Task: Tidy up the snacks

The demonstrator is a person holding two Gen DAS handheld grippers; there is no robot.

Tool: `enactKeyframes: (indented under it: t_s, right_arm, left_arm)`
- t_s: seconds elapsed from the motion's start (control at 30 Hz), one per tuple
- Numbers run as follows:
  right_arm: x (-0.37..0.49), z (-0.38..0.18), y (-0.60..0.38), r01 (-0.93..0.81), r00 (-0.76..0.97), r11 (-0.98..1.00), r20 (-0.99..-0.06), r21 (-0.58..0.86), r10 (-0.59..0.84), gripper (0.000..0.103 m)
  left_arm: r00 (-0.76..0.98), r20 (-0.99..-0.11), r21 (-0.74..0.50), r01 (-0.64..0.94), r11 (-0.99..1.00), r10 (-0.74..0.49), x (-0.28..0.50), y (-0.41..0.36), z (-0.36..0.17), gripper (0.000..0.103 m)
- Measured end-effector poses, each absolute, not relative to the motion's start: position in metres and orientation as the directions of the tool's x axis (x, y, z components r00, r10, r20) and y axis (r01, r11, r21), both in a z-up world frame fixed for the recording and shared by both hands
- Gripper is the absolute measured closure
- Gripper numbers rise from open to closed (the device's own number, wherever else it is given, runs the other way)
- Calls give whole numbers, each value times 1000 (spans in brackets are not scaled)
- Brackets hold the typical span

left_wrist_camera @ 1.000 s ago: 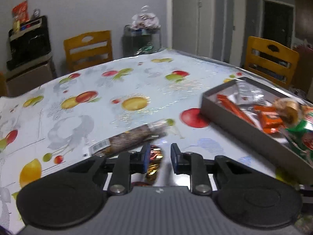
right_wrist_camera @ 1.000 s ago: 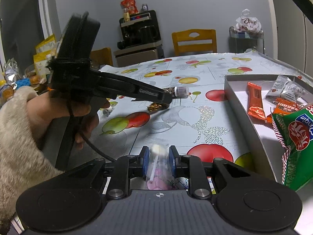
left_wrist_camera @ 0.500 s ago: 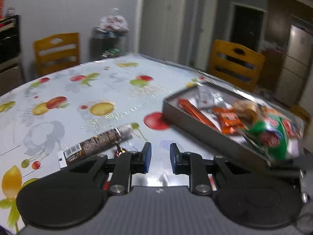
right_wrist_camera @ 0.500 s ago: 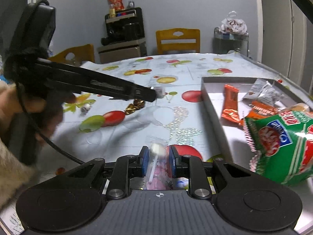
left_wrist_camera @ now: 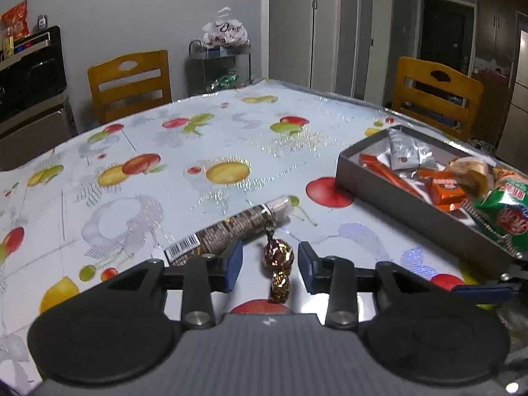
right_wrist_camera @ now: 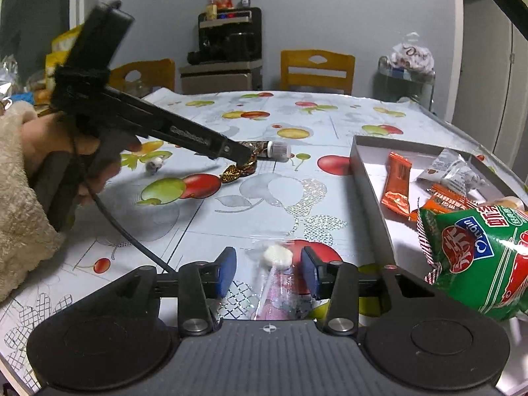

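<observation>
My left gripper [left_wrist_camera: 269, 257] points down at the fruit-print tablecloth, its jaws opening. A gold foil candy [left_wrist_camera: 278, 260] sits between the blue pads with a gap on each side. Just beyond lies a brown biscuit tube [left_wrist_camera: 231, 227]. In the right wrist view the left gripper [right_wrist_camera: 246, 160] is held by a hand in a fleecy sleeve, the gold foil candy [right_wrist_camera: 237, 170] at its tip. My right gripper [right_wrist_camera: 269, 264] is opening too. A clear-wrapped white and pink sweet [right_wrist_camera: 275, 259] lies between its pads, which stand off it.
A grey box [left_wrist_camera: 412, 211] at the right holds orange bars [right_wrist_camera: 396, 181], a clear packet and a green snack bag [right_wrist_camera: 478, 257]. A small wrapped candy [right_wrist_camera: 154, 165] lies near the hand. Wooden chairs [left_wrist_camera: 130, 82], a wire cart [left_wrist_camera: 219, 66] and a black appliance [right_wrist_camera: 229, 36] stand around the table.
Both grippers' jaws have widened, letting go of the gold candy and the wrapped sweet. The left gripper swung right and back left.
</observation>
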State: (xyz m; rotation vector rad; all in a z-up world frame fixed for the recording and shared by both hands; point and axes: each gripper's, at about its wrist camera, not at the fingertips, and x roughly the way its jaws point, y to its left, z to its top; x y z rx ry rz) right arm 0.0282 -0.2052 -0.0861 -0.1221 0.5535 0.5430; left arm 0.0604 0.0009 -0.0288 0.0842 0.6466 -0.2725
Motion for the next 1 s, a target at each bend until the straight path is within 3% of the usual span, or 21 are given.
enactKeyframes:
  t_s: [0.37,0.4,0.47,0.53,0.67,1.0]
  right_arm:
    - [20,-87,-208,-553,712,833,-536,-30,453,60]
    - [20,-86,-207,-552,713,833,-536,-34,451,61]
    - [18,-86,-206,-557,716,829,-534,-48,450,78]
    - [18,-87,-205,-561,714,826,-534,-49,453,82]
    - [16,-85,-205,-563,718,825,-521,-47,461,91]
    - [15,-73,-213,-555,742,831,-473,-37,475,93]
  left_arm:
    - [765,-615,19,255,967,-190,68,-21,-45,68]
    - [764,-616,17,255,967,-191,68,-20,-45,68]
    - [764,-617,15,255,967,-192,69,-21,-45,71]
    - [762,-617,14,259,966,-196,69,-21,-44,81]
    - [763,-615,19,266,964,-198,68,-22,-43,83]
    - [781,-587,20,279,960,-215,60,-22,-36,83]
